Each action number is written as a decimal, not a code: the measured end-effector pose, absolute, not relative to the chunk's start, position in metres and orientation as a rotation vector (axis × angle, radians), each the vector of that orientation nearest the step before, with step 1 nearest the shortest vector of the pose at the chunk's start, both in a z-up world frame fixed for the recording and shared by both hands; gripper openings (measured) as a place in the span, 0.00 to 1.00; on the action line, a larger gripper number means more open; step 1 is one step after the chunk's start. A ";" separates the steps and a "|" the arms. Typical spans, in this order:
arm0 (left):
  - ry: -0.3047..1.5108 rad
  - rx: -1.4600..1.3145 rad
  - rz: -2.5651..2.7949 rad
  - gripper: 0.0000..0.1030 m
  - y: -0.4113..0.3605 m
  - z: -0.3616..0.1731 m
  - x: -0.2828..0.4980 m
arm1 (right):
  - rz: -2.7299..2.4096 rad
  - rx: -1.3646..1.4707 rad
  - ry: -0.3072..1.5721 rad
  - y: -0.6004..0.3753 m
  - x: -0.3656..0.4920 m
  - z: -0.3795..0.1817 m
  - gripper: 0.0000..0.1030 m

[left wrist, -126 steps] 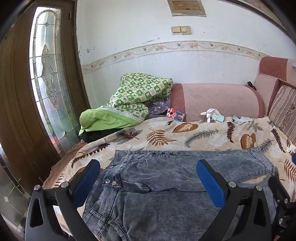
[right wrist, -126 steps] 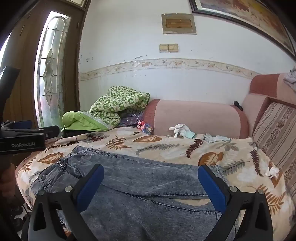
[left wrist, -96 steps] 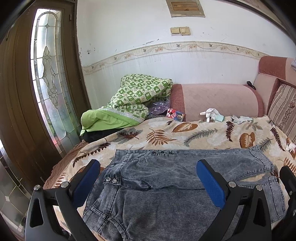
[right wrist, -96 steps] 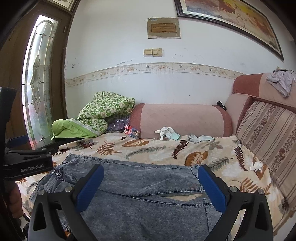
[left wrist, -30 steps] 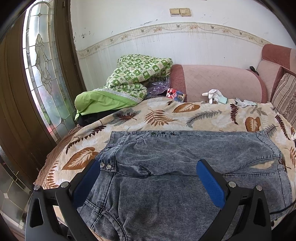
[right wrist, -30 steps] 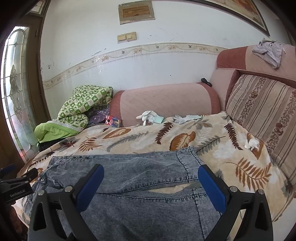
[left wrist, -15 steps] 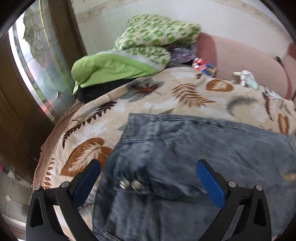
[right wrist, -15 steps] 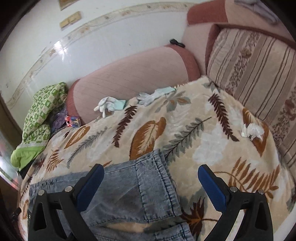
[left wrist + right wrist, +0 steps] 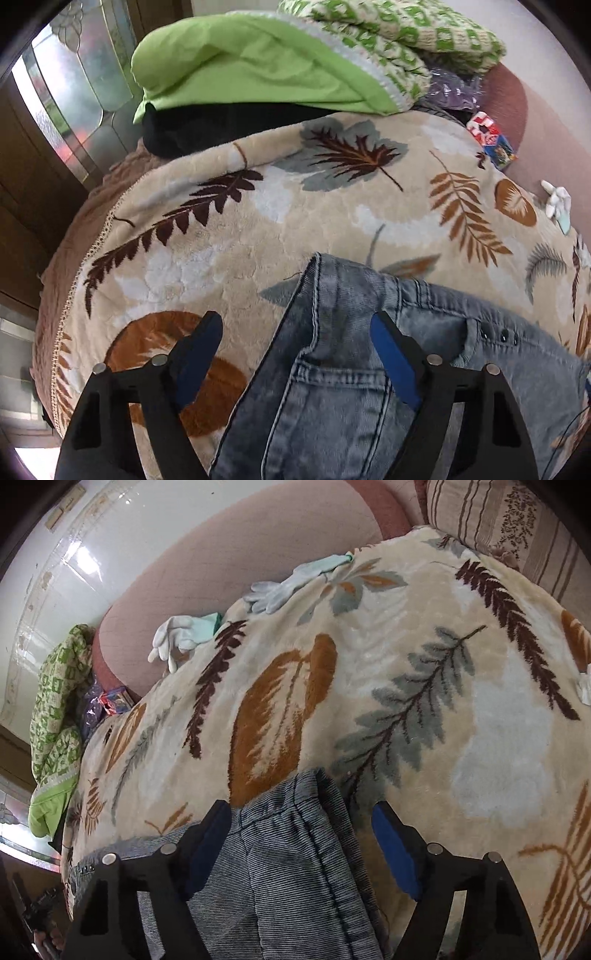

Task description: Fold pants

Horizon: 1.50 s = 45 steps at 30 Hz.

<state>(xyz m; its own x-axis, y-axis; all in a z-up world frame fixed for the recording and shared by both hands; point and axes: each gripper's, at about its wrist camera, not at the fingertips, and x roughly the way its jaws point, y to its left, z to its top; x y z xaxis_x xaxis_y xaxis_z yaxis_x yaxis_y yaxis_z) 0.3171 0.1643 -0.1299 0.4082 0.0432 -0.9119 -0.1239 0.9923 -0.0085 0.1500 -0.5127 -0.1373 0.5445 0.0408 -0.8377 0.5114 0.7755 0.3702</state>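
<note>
Grey washed jeans [image 9: 332, 369] lie flat on a leaf-patterned blanket [image 9: 258, 229] over a sofa. In the left wrist view the far corner of the waistband sits between the blue pads of my left gripper [image 9: 295, 332], whose jaws are closing and do not press on the cloth. In the right wrist view the far corner of a leg hem of the jeans [image 9: 291, 842] lies between the pads of my right gripper [image 9: 301, 819]. Its jaws are closing too, with the left pad at the denim's edge and the right pad over the blanket [image 9: 406, 701].
A green quilt [image 9: 314, 59] is piled at the sofa's left end by a glass door [image 9: 70, 96]. A small colourful box [image 9: 491, 140] and white gloves [image 9: 184, 635] lie near the pink backrest [image 9: 240, 554]. A striped cushion [image 9: 517, 528] stands at the right.
Both grippers have dropped forward and tilted down toward the jeans' far edge. Each now straddles a corner of the jeans, left at the waistband, right at the hem, and their jaws have narrowed.
</note>
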 end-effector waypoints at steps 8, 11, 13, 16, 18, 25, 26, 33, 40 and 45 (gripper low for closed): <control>1.196 -0.095 0.093 0.65 0.158 -0.143 0.344 | -0.288 0.532 1.064 -0.489 0.163 -0.155 0.72; 1.223 -0.166 0.065 0.65 0.160 -0.148 0.353 | -0.292 0.525 1.061 -0.487 0.163 -0.155 0.71; 1.242 -0.183 0.049 0.64 0.155 -0.154 0.356 | -0.294 0.513 1.066 -0.485 0.163 -0.156 0.71; 1.268 -0.178 0.030 0.36 0.146 -0.165 0.362 | -0.303 0.490 1.072 -0.483 0.165 -0.156 0.71; 1.274 -0.206 0.041 0.23 0.147 -0.170 0.365 | -0.310 0.486 1.066 -0.481 0.166 -0.156 0.70; 1.235 -0.241 0.046 0.03 0.153 -0.162 0.357 | -0.294 0.527 1.013 -0.487 0.157 -0.146 0.28; 1.219 -0.250 0.044 0.03 0.154 -0.157 0.354 | -0.291 0.524 1.006 -0.486 0.156 -0.144 0.25; 1.107 -0.289 -0.034 0.03 0.165 -0.105 0.326 | -0.227 0.555 0.919 -0.481 0.137 -0.118 0.17; 0.992 -0.300 -0.140 0.03 0.161 -0.046 0.270 | -0.172 0.609 0.835 -0.477 0.102 -0.095 0.16; 0.920 -0.296 -0.198 0.03 0.170 -0.013 0.222 | -0.168 0.633 0.783 -0.474 0.069 -0.082 0.16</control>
<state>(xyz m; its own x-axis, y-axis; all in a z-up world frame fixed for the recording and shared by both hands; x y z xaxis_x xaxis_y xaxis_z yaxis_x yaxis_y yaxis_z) 0.2216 0.1704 -0.0135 0.5921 -0.2931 -0.7506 0.0423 0.9415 -0.3343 0.0686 -0.4742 -0.0816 0.7060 0.0869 -0.7028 0.3675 0.8034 0.4685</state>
